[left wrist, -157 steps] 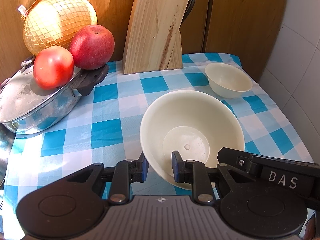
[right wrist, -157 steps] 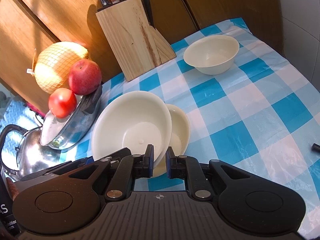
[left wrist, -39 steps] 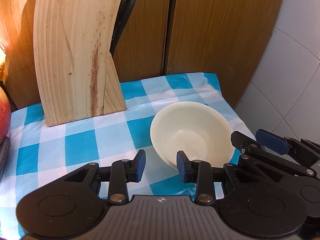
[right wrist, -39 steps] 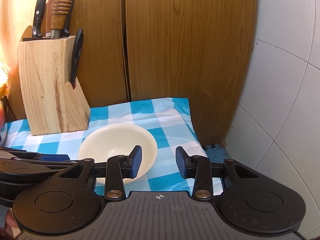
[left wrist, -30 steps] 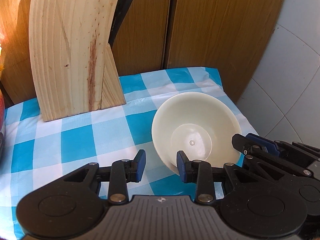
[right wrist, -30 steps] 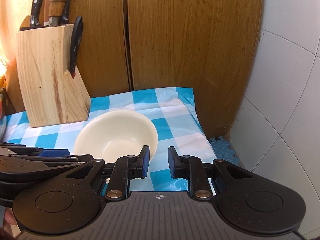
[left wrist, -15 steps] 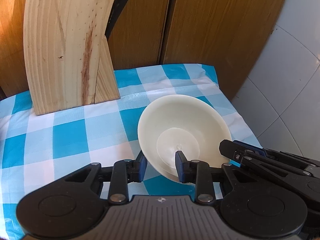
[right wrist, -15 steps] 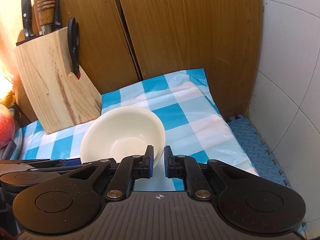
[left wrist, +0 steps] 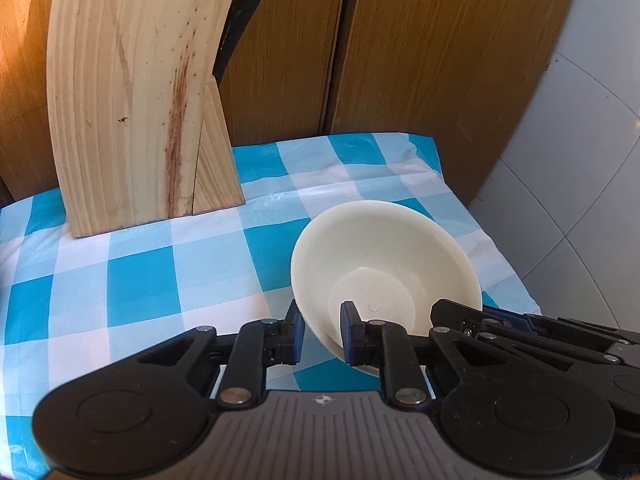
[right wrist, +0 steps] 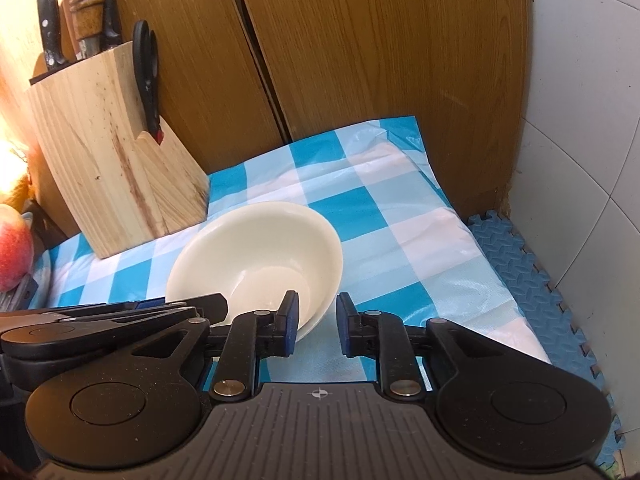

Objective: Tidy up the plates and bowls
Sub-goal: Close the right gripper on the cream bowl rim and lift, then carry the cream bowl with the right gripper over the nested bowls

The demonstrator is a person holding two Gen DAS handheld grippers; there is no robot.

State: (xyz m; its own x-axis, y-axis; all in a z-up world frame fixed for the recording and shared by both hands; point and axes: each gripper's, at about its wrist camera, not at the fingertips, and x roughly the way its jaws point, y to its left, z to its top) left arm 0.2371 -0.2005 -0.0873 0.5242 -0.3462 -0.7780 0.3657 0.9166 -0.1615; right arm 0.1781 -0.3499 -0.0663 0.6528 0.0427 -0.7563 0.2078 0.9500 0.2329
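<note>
Currently left tool (left wrist: 320,334) clamps bowl (left wrist: 384,264) near rim; right tool (right wrist: 313,326) opening, rim beside one pad, ungripped. Bowl prob. light, rigid, slick: grip rim wall.

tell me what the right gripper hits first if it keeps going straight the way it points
Probably bare tablecloth: the right gripper has its jaws opening, nothing between them, and the bowl lies just left of that line. Depth is unclear.
</note>
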